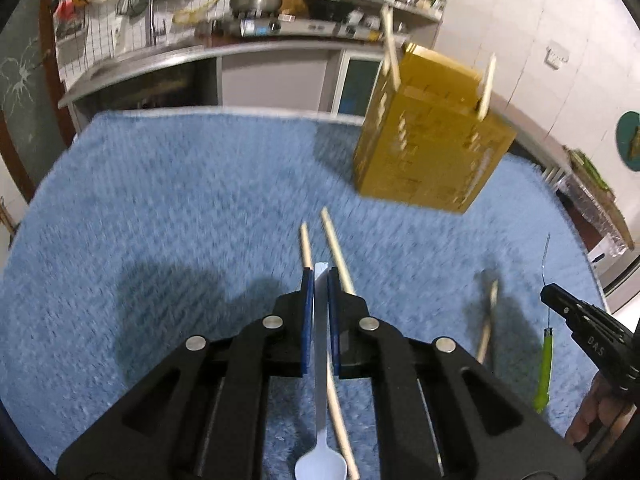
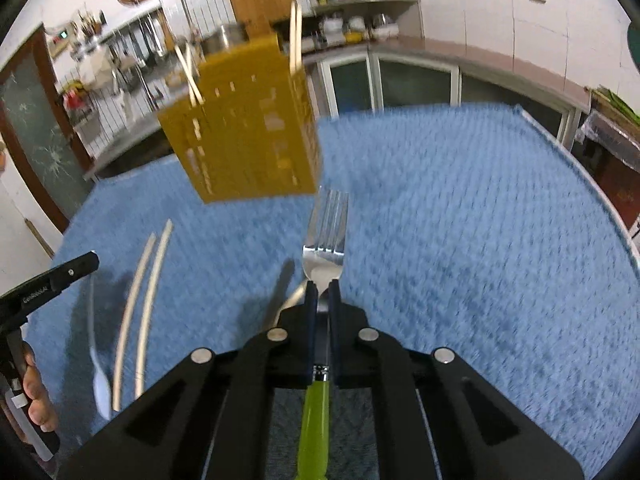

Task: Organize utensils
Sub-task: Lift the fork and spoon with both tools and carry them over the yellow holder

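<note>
The left gripper pinches the flat handle of a white plastic spoon, bowl hanging toward the camera, and the right gripper pinches a steel fork at the neck above its glossy green handle. Two slim wooden chopsticks lie on the fuzzy blue mat beneath the spoon. Toward the mat's far edge stands a boxy, slotted yellow holder with chopsticks upright inside.

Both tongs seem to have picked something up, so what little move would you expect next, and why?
Probably carry both toward the yellow holder. The left tongs are shut on a white spoon, the right tongs on a green-handled fork, and chopsticks already stand in that holder.
</note>
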{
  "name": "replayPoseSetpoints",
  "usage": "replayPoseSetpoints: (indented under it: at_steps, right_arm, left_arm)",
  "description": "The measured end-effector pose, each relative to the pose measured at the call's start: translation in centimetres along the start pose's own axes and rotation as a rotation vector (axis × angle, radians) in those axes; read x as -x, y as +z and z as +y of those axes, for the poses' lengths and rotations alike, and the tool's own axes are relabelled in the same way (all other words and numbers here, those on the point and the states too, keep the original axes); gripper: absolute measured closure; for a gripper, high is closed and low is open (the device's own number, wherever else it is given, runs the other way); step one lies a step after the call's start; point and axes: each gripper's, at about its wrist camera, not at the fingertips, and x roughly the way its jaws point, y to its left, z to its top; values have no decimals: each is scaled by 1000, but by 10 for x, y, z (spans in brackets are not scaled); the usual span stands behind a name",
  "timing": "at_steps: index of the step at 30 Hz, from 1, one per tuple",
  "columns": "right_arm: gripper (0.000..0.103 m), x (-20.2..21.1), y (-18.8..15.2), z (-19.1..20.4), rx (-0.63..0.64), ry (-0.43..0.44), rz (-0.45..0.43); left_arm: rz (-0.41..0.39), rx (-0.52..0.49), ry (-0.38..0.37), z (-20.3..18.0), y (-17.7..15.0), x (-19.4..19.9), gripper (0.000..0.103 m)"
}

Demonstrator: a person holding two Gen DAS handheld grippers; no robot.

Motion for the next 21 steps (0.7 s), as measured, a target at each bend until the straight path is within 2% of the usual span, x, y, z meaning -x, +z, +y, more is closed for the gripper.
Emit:
replayPoseSetpoints:
  at_steps: [5, 11, 21]
  right_arm:
    - [97, 30, 11, -6, 2, 38, -123]
    - [97, 57, 23, -5, 33, 56, -258]
    - [97, 69, 40, -7, 32, 72, -353]
  left_arm:
    - [-117, -32, 11, -8, 8, 31, 97]
    - [-204, -49, 3, -17, 22, 52, 97]
    - [-312, -87, -50, -41, 54, 87, 97]
